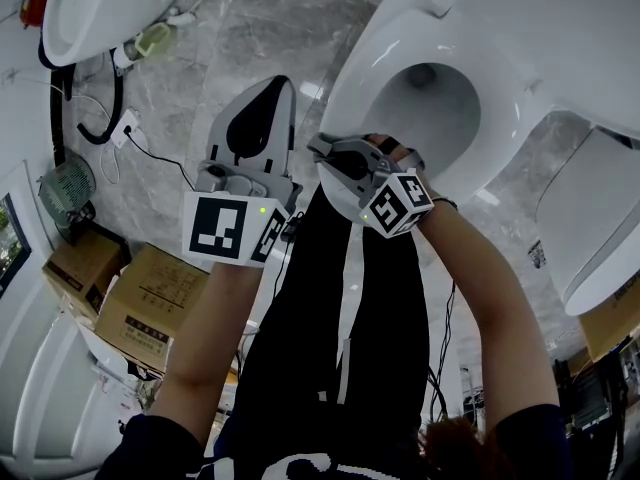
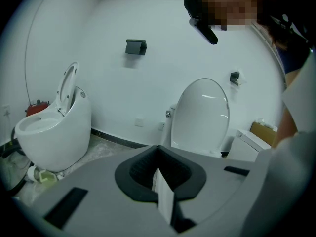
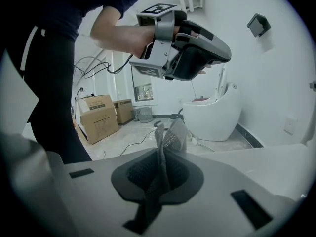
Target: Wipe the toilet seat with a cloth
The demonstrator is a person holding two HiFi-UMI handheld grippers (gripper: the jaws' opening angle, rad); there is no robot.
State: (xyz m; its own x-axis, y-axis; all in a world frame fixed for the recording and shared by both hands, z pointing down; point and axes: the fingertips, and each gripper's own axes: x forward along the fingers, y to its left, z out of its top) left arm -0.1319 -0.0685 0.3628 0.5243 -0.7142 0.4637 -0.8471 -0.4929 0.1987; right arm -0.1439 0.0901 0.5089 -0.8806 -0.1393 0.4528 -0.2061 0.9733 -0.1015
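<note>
While right gripper (image 3: 159, 152) jaws clamp grey mesh cloth (image 3: 173, 135), cloth's loose end pokes up past jaw tips. Left gripper (image 2: 159, 154) jaws pressed together, nothing between them. Toilet seat (image 1: 358, 80) near rim right at right jaws' tips, contact unclear; left jaws beside seat, apart.

Left claw (image 2: 158, 149) jaws together, empty; toilet lid (image 2: 200, 115) raised ahead, round toilet (image 2: 52, 132) left
</note>
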